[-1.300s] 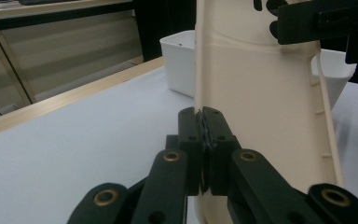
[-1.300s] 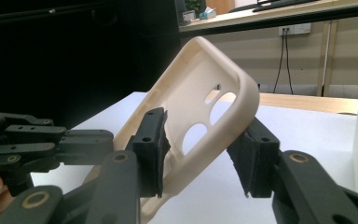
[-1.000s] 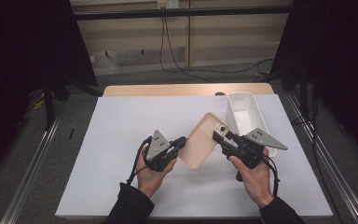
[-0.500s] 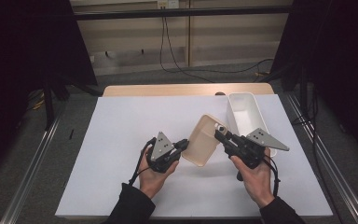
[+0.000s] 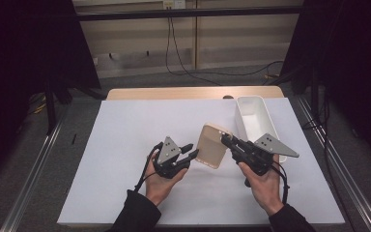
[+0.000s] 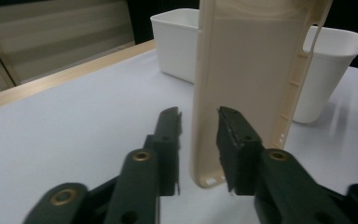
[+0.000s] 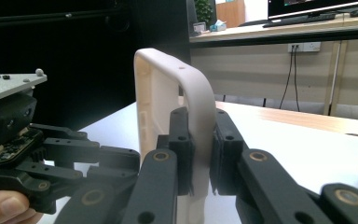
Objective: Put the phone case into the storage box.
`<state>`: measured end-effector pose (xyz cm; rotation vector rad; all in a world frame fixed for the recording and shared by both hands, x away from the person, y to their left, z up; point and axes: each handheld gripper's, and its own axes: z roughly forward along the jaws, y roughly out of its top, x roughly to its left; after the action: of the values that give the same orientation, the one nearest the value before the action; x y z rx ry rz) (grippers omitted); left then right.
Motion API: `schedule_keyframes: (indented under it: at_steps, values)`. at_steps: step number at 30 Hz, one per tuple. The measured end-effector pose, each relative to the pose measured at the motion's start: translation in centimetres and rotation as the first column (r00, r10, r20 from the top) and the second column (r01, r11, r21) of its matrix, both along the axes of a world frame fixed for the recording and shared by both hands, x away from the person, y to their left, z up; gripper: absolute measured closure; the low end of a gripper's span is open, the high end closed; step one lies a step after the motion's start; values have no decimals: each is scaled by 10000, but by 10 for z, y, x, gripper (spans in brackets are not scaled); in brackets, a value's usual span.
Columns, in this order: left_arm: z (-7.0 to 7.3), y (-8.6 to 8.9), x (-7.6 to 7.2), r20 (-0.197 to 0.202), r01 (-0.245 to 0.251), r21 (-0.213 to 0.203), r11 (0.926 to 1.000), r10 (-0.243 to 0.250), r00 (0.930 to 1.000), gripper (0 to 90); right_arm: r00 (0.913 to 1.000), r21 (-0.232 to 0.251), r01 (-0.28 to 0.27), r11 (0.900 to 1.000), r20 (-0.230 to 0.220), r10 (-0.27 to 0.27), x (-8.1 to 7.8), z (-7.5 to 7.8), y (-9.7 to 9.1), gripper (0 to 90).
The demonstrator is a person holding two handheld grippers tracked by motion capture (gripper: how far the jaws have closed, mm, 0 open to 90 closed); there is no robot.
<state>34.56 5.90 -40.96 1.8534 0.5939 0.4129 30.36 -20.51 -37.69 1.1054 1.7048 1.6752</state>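
The beige lid [image 5: 213, 146] at mid-frame looks like smooth moulded plastic with a soft satin sheen, ribbed along its edge. The white bin [image 5: 254, 116] at upper right is glossy plastic. Both tools, the left tool [image 5: 189, 152] and the right tool [image 5: 226, 140], have matt black plastic jaws with brass-coloured pins and grey metal-looking plates. The surface [image 5: 125, 145] is covered in matt white sheet, with pale wood along its far edge.

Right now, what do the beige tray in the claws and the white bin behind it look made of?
Beige tray: likely moulded plastic, matte, with ribbed edges and rounded corners. White bin: also looks like plastic, smooth, slightly glossy, with thin even walls and a rolled rim. Neither shows grain or a metallic shine.
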Motion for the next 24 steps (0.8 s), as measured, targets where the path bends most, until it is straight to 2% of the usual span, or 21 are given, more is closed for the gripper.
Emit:
schedule_keyframes:
  at_steps: [6,9,11,14,16,18,24]
  values:
    - [-2,0,2,-151,-112,-165,9998,110,9998,448,9999,-88,-71,9999,76,72,0,1,-1,812]
    - [-2,1,4,-98,-269,50,9996,270,9996,321,9998,-117,-69,9999,163,71,1,1,-3,811]
    - [-2,3,5,-254,-315,-9,9995,315,9992,261,9998,-99,-29,9999,188,31,1,1,-4,811]
    - [-2,5,8,-358,-331,-68,9994,328,9988,192,9997,-148,-87,9999,231,91,2,1,-5,811]
    - [-2,7,10,-632,-173,-250,9995,156,9979,145,9995,-254,-117,9996,295,125,2,1,-5,811]
    - [-1,9,11,-627,-186,-287,9994,167,9979,142,9992,-307,-166,9994,346,176,2,1,-5,811]
    - [3,17,12,-914,-236,-890,9958,154,9957,51,9992,-326,-160,9993,375,172,3,2,-7,810]
